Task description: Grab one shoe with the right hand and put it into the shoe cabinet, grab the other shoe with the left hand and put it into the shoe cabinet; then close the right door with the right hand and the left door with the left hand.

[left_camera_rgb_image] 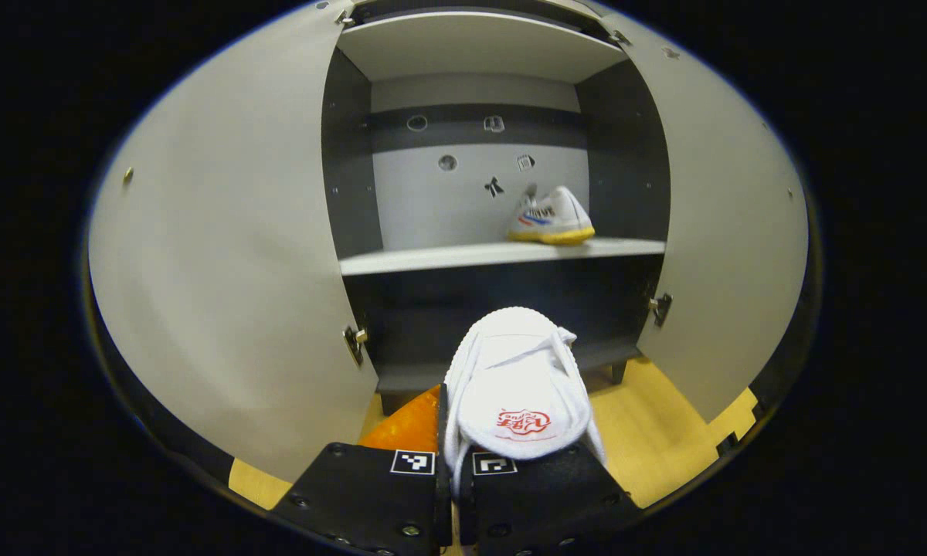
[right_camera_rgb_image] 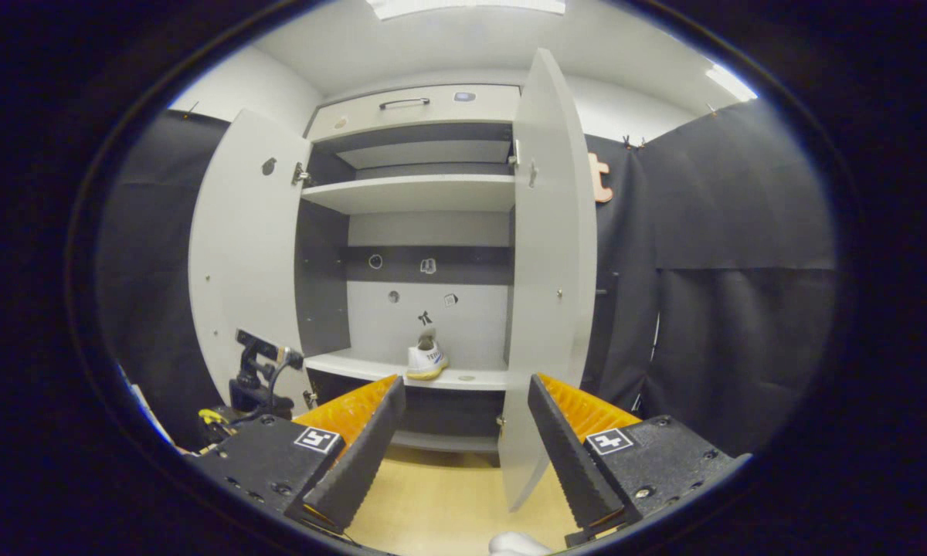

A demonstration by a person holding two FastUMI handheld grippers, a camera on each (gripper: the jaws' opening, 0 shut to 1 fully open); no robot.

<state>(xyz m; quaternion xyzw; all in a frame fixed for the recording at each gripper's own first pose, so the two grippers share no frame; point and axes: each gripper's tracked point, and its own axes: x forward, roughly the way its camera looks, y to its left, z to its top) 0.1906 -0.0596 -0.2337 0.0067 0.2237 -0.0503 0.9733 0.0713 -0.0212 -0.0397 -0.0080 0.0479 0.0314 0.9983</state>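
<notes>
- The shoe cabinet (left_camera_rgb_image: 479,255) is standing with both doors open; the carried load is risking striking the shelf (left_camera_rgb_image: 432,259) front edge.
- The placed shoe (left_camera_rgb_image: 551,218) is sitting toward the shelf's right end, crowding the landing zone.
- The left hand-held gripper (left_camera_rgb_image: 454,479) is clamping the second shoe (left_camera_rgb_image: 517,386) by its heel; it is risking slipping.
- The right hand-held gripper (right_camera_rgb_image: 463,432) is hanging wide and empty.

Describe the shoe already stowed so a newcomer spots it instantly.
Find the open grey shoe cabinet and its middle shelf. At the shelf's right end stands a white shoe with a yellow sole and blue-red side marking; the other shoe, all white, is in the left gripper.
</notes>
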